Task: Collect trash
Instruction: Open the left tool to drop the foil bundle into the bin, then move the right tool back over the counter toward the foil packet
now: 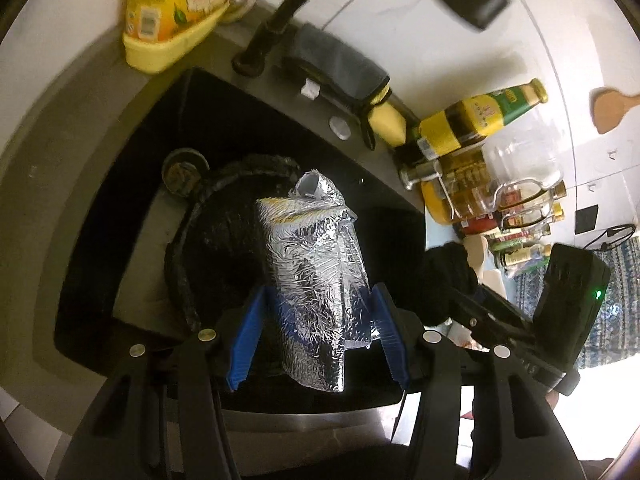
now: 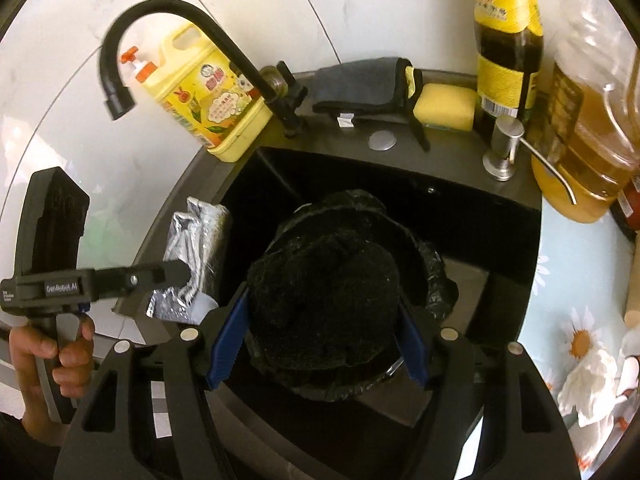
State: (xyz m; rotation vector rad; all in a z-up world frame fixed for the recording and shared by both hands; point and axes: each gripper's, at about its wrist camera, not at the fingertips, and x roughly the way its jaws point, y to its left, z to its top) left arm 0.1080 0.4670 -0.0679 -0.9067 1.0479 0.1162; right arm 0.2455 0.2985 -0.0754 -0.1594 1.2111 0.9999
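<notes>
Room: a kitchen corner with white tiled wall, seen from above a dark sink [image 2: 500,240]; a bin lined with a black bag [image 1: 192,240] stands in the basin.
Worktop: crowded round the sink rim, with a black tap [image 2: 192,20], a yellow detergent jug [image 2: 204,92], a grey cloth [image 2: 360,84], a yellow sponge [image 2: 444,108], sauce and oil bottles [image 2: 508,40] and a flowered mat at right.
Left gripper [image 1: 316,340]: jaws pinching a crumpled silver foil wrapper [image 1: 316,272], held over the bin's mouth.
Right gripper [image 2: 320,344]: jaws closed on a black fuzzy wad [image 2: 324,296], also above the bin.
Risk, largest: both loads hang over one opening with the two tools close together; released at once, they may well collide, or one piece may land in the basin.
Risk, smaller: the foil is light and springy, likely to cling to a pad or glance off the bag's rim.
Risk, smallest: a swing outward could knock the bottles near the sink edge.
</notes>
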